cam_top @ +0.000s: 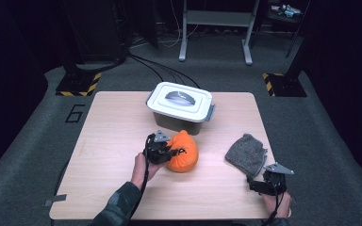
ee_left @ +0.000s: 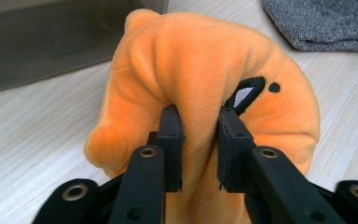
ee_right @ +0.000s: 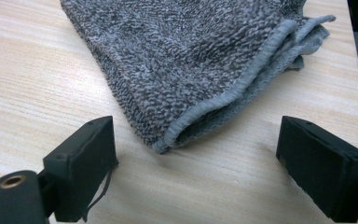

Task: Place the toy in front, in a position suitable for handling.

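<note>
**Plush pinched, cloth waiting**

Black jaws of the left gripper point(ee_left: 198, 140) sit nearest the lens, clenched on a fold of the orange plush toy point(ee_left: 205, 74); the fabric bulges between the pads, so the grip looks firm rather than a mere touch. Taking the lidded white bin point(cam_top: 180, 106) as the landmark: the plush toy point(cam_top: 183, 151) rests on the wooden table point(cam_top: 113, 136) just in front of the bin, near its front wall but not clearly touching it; the left gripper point(cam_top: 169, 153) meets the toy from its left side; the grey towel point(cam_top: 246, 154) lies well off to the bin's right and nearer the person; the right gripper point(cam_top: 257, 181) hovers just on the near side of that towel.

From the right gripper view, those jaws stand released and wide, the folded hem of the grey towel point(ee_right: 205, 70) lying ahead of them, not between the pads.

Judged from this, the step in hand is the pick-up of the toy: the grasp is made, the lift is not yet done. The bin's lid is on, so putting the toy inside would first call for opening it; the free right gripper is the likelier tool for that. Next move: raise the toy straight off the table, watching that the pinched fold does not slip.
</note>
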Motion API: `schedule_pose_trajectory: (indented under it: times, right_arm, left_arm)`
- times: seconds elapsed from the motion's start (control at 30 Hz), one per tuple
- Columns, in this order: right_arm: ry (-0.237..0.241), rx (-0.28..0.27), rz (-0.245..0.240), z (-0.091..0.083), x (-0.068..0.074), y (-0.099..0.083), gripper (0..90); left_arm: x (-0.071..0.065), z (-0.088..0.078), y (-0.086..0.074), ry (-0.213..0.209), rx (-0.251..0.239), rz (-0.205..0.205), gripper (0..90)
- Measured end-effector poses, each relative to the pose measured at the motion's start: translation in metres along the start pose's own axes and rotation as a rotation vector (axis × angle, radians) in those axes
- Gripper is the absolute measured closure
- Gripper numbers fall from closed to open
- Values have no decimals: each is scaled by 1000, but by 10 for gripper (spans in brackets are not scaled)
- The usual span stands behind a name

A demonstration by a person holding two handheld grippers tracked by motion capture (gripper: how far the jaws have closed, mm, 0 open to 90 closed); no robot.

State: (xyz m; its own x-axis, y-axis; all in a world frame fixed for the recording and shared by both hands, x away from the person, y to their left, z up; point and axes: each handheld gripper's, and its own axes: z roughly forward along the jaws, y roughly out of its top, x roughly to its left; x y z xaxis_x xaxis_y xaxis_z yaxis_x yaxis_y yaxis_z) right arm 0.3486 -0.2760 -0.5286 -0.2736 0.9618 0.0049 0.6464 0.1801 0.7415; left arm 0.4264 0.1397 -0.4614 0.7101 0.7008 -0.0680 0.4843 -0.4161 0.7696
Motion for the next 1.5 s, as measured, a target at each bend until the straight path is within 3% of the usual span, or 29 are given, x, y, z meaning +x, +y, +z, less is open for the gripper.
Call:
schedule_pose_trajectory:
  times: [0.37, 0.53, 0.57, 0.7, 0.8, 0.83, 1.03, 1.17, 1.2, 1.27, 1.33, 1.37, 1.4, 1.43, 1.47, 1.5]
  right_arm:
    - [-2, 5, 1, 0, 0, 0, 113]
    - [1, 5, -4, 1, 0, 0, 112]
    - [0, 6, 1, 0, 0, 0, 112]
    - [-1, 5, -5, 1, 0, 0, 112]
    - [-1, 4, -6, 1, 0, 0, 112]
    - [-1, 4, -5, 1, 0, 0, 112]
    - [-2, 5, -4, 1, 0, 0, 113]
    - [-4, 4, -5, 1, 0, 0, 112]
    - [-3, 4, -5, 1, 0, 0, 113]
    - [-4, 4, -5, 1, 0, 0, 112]
    - [-3, 4, -7, 1, 0, 0, 112]
    - [-2, 4, -6, 1, 0, 0, 112]
    - [-3, 4, -6, 1, 0, 0, 112]
    - [-2, 4, -6, 1, 0, 0, 112]
    - [-2, 4, -6, 1, 0, 0, 112]
    - [-1, 4, -6, 1, 0, 0, 112]
  left_arm:
    - [-15, -16, -2, 36, -50, -59, 794]
    - [-22, -22, -5, 59, -38, -112, 791]
    - [-25, -24, -7, 59, -53, -158, 790]
    - [-32, -20, -14, 53, -39, -182, 758]
    - [-31, -20, -14, 57, -29, -168, 696]
    - [-27, -21, -13, 48, -9, -143, 675]
    - [-19, -31, -10, 15, -1, -99, 422]
    - [-11, -40, -7, -17, -23, -92, 360]
    - [-8, -43, -5, -1, -23, -90, 355]
    - [1, -48, 0, -33, -39, -93, 338]
    - [12, -52, 5, -18, -50, -75, 329]
    - [18, -52, 8, -45, -55, -81, 328]
    - [18, -52, 8, -45, -55, -81, 326]
    - [28, -48, 13, -45, -32, -74, 315]
    - [28, -48, 13, -45, -32, -74, 308]
    - [36, -41, 16, -60, -2, -58, 306]
